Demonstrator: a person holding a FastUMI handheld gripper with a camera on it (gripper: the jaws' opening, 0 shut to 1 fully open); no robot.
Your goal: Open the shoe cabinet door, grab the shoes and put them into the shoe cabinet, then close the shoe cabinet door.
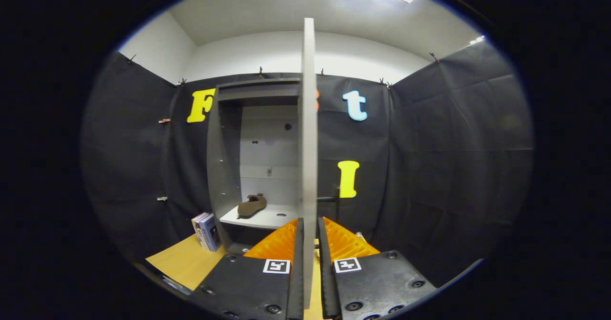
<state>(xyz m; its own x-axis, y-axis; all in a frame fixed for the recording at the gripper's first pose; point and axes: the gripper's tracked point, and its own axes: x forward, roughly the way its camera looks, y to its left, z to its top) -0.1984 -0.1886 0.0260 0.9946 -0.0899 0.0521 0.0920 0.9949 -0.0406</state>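
Observation:
The grey shoe cabinet (224,167) stands open against the back wall. Its door (308,133) is swung out toward me and I see it edge-on as a tall pale slab. My gripper (309,229) has the door's lower edge between its two fingers, one on each side, pressed against it. A brown shoe (251,206) lies on the pale shelf (267,218) inside the cabinet, left of the door edge. A dark door handle (329,198) sticks out on the door's right face, just beyond the fingers.
Two upright books or boxes (206,231) lean by the cabinet's lower left corner. A yellow wooden surface (184,262) runs under the cabinet toward me. Black cloth walls close in on the left, back and right.

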